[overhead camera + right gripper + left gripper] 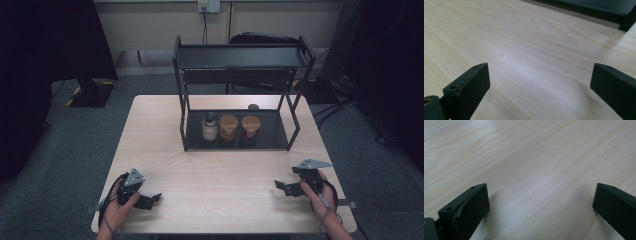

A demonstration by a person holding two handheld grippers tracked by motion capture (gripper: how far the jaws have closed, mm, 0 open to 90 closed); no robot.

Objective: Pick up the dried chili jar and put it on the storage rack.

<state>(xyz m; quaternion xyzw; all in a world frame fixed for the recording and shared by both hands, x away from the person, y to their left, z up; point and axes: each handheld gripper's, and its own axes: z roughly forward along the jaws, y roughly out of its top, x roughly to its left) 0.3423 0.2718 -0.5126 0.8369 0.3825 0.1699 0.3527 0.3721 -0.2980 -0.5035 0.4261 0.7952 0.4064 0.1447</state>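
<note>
Light wooden table (220, 165) on grey carpet (75, 140), dark curtains at both sides. Left gripper (150, 199) and right gripper (281, 186) rest near the front edge, jaws wide apart, holding nothing. Three jars (229, 128) stand well beyond, on the black rack's (240, 57) bottom shelf.

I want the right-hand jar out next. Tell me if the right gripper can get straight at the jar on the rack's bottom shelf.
Probably yes. The right gripper sits open on the table, with bare wood between it and the rack. The right jar stands at the open front, though the rack's front post is close beside it.
</note>
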